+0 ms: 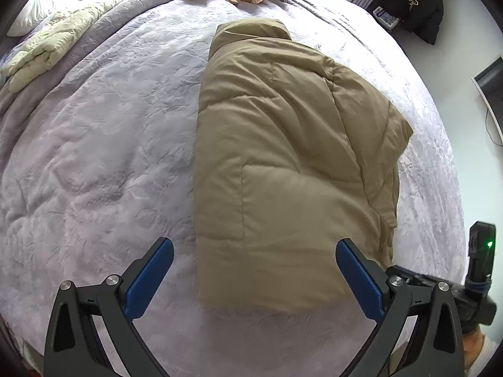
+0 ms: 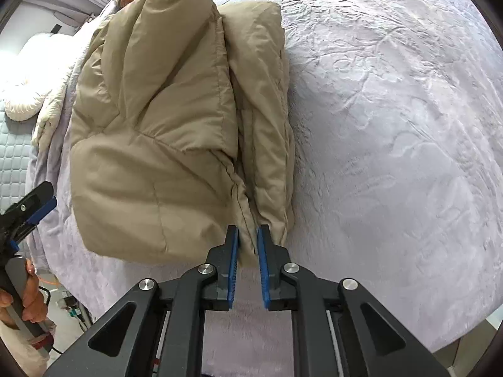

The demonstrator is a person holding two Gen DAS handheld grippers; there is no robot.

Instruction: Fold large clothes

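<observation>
Where the folded jacket [image 1: 283, 163] lies mid-bed, wide bare bedspread [image 1: 94, 157] runs left and right of it. Right gripper [image 2: 248, 245] low at near edge, fingers narrow, pinching its hem. Left gripper [image 1: 254, 270] hovers above, fingers wide, holding nothing.

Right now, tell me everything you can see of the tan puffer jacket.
The tan puffer jacket is quilted, padded, of smooth matte fabric, and lies folded lengthwise into a thick bundle on the lavender bedspread. The right hand-held gripper pinches a hem edge at its near end. The left hand-held gripper is open over its near edge.
</observation>
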